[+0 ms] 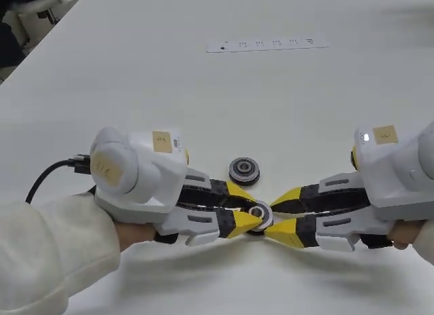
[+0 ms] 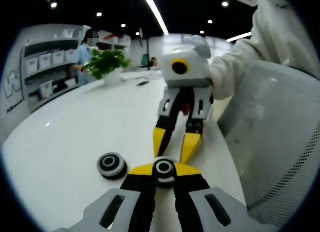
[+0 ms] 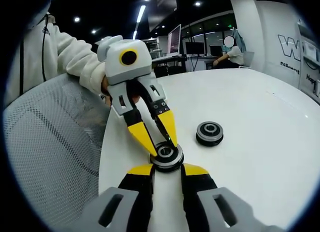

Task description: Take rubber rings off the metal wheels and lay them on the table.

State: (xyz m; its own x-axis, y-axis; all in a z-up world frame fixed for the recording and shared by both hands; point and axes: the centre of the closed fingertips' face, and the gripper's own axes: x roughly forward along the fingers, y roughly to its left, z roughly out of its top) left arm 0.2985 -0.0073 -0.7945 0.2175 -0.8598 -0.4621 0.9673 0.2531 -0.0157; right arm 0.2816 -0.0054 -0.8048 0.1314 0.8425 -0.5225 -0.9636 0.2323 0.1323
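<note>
A small metal wheel with a black rubber ring is held just above the white table, between both grippers. My left gripper comes in from the left and is shut on the wheel, one yellow tip on each side. From the right, my right gripper is closed on the same wheel at its rim. The two meet tip to tip: the right gripper faces the left gripper's camera, and the left gripper faces the right one's. A second ringed wheel lies flat on the table just behind them.
A white printed strip lies far back on the table. A black cable trails from the left gripper. A grey mesh chair stands at the table's near edge. A potted plant sits far off.
</note>
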